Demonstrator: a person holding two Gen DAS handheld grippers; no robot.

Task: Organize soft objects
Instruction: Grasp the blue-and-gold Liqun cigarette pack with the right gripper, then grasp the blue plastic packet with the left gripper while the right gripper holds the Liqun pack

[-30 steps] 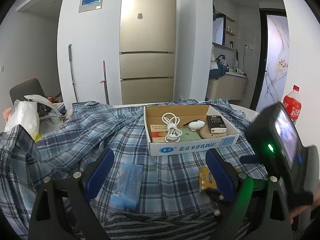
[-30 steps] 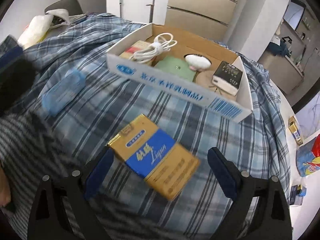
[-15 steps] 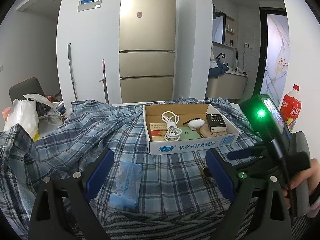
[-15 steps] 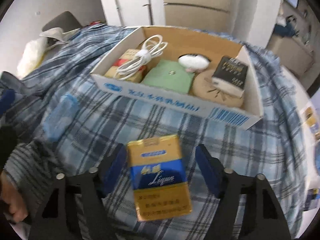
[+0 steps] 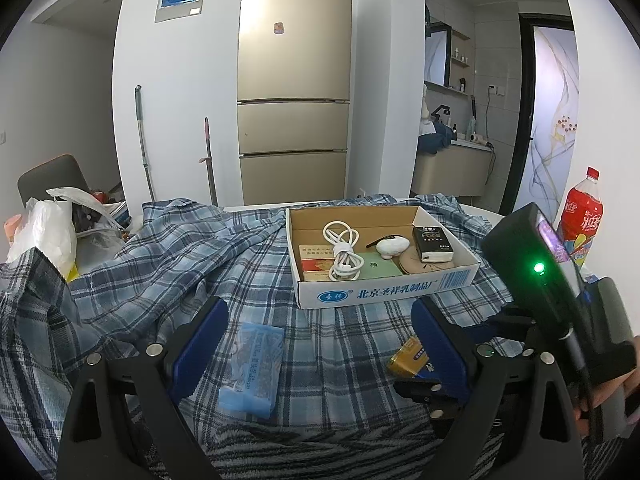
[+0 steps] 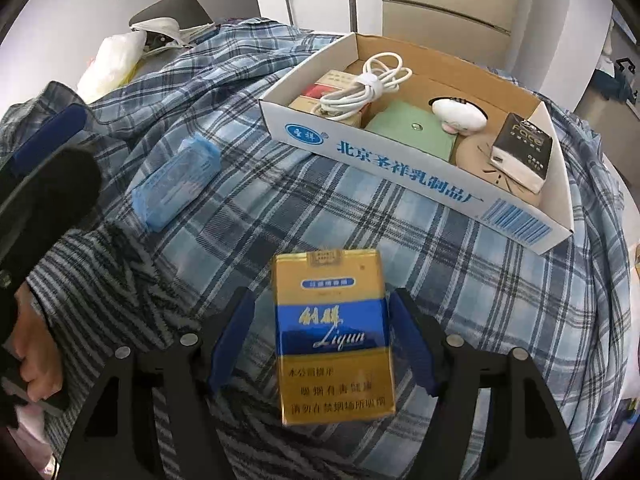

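Surface: plaid cloth draped over the desk, gold fridge against the far wall.
Blue packet: blue soft packet lies flat on the cloth, on the left, well short of the box and untouched.
Left tongs: left tongs hover wide open above the cloth and hold nothing; the blue packet lies near the left pad.
Cigarette pack: yellow-and-blue pack sits between the blue pads of the right tongs, label up, seemingly lifted off the cloth.
Right tongs: right tongs are closed in on the pack's long sides; the pads look to touch it, though blur makes the contact hard to confirm.
Box: cardboard box stands beyond, holding a white cable, a green pouch and a tissue pack.
Doing it well: squeeze lightly, since a soft pack probably dents; keep it level, clear the front wall, and aim for the bare floor at the box's back.
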